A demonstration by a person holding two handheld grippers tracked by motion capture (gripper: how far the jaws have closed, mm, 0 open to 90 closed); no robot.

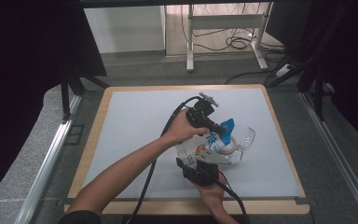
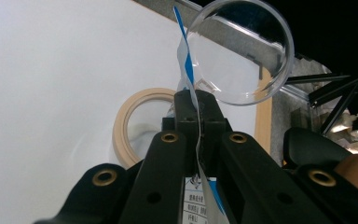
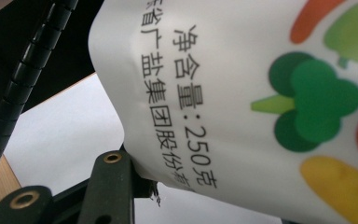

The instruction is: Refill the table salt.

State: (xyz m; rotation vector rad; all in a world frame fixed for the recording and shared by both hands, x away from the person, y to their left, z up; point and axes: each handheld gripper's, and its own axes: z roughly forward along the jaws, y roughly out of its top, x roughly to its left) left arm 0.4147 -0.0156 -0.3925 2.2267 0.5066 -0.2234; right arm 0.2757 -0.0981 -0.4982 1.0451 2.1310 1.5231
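A white pouch (image 1: 204,143) with a blue top edge and printed vegetables is held up over the mat between both grippers. My left gripper (image 1: 220,129) is shut on the pouch's thin blue-and-white top edge (image 2: 186,70), which runs straight between its closed jaws (image 2: 196,100). My right gripper (image 1: 203,161) comes in from below and holds the pouch's lower end. In the right gripper view the pouch (image 3: 242,93) looms close, and one black jaw presses against its bottom seam. The other jaw is hidden behind the pouch.
A beige tape roll (image 1: 230,145) lies flat on the light mat (image 1: 135,121) just right of the pouch. A clear round container (image 1: 245,138) lies beside it, its rim (image 2: 279,74) showing in the left gripper view. Cables trail from both grippers toward the near edge.
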